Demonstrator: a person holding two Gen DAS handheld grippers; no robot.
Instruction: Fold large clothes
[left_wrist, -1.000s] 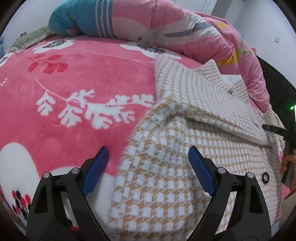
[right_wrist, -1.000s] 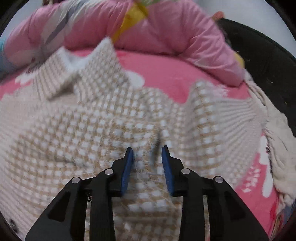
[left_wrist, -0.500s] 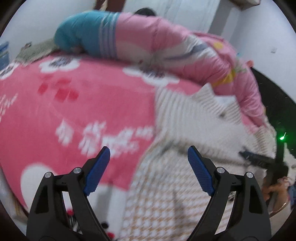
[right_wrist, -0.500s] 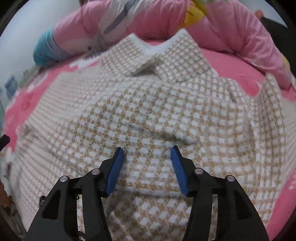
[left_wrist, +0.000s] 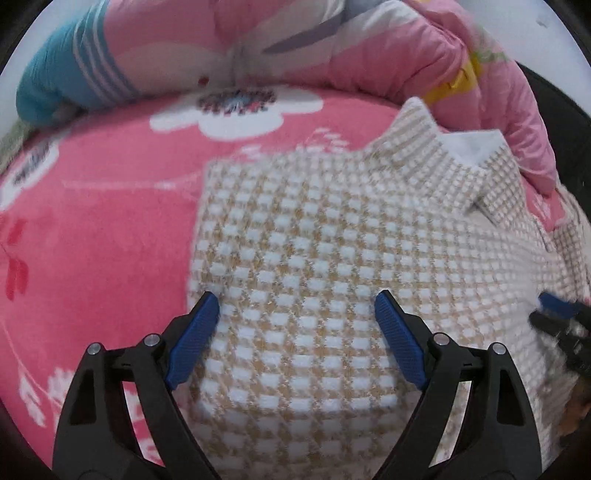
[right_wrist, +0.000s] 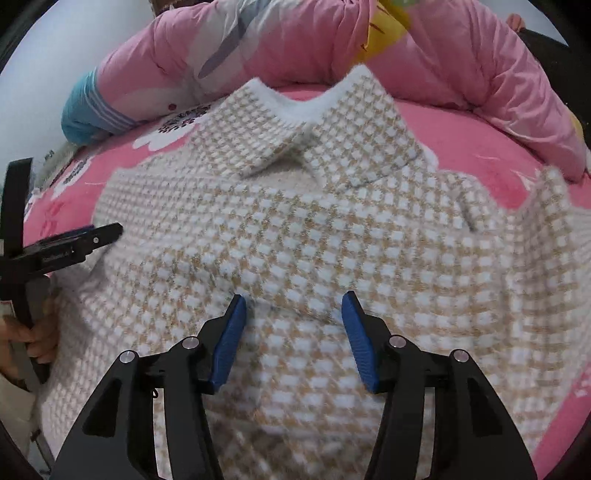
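**Both grippers empty above a half-folded coat**

A beige-and-white checked coat (right_wrist: 332, 236) lies on a pink floral blanket (left_wrist: 103, 221), collar at the far side beside a heaped pink quilt (right_wrist: 280, 48). The left gripper (left_wrist: 295, 325) hangs wide apart over the coat's left edge, gripping nothing. The right gripper (right_wrist: 291, 325) is partly apart and empty. Likely risk: a shallow pinch catches one fuzzy layer only, so the fold drags crooked or bunches.

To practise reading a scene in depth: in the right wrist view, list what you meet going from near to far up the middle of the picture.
Right gripper → checked coat → its collar → pink blanket → rolled pink quilt.
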